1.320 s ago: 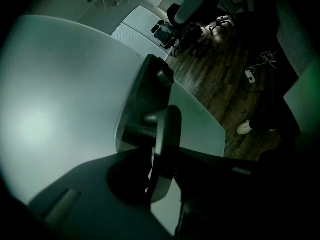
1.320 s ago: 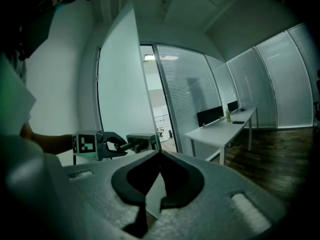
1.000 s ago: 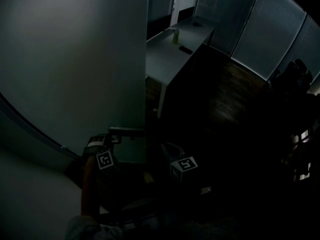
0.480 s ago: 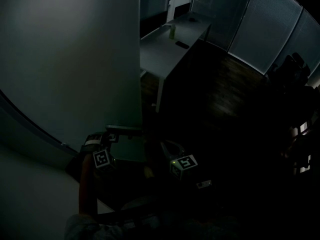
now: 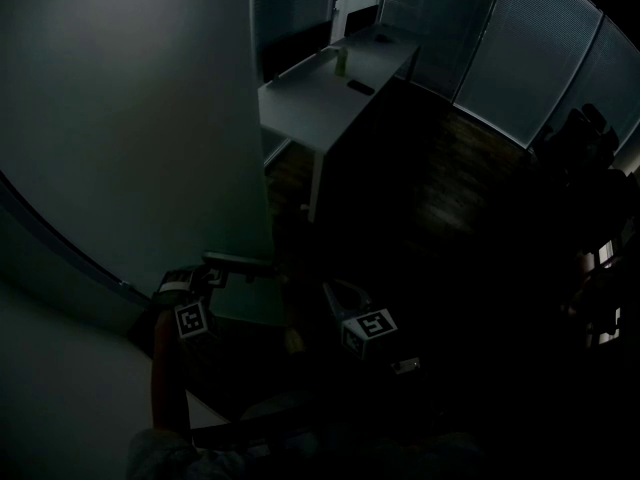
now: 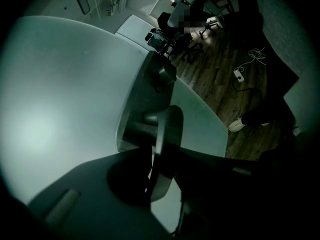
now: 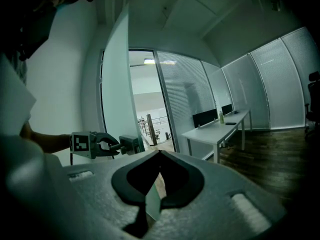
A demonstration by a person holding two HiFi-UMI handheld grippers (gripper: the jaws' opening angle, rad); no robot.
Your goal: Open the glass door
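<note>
at the left of the head view stands the tall frosted glass door [image 5: 130,118], already ajar, its free edge running down toward the person. the right gripper view shows a lit corridor through the gap beside it. the left tool [image 5: 215,273] is at that edge, its jaws pinching the dark metal lever handle [image 6: 162,134] from both sides; the handle's flat bar sits squarely between them. just right of the door edge the right tool [image 7: 159,156] hangs free, jaws pressed together on nothing and pointing into the room. further right, well apart from the door, is the long white surface [image 5: 320,98] in front of the slatted blinds.

the likely trouble is the grip. the lever is smooth and narrow, and as the door swings wider the angle between the handle and the left tool will change, so the jaws could slide off the end of the bar and let the door drift. the idle right tool also sits near the door's edge and may be clipped if the door swings toward it. the room is dim, which makes the glass edge hard to judge.
</note>
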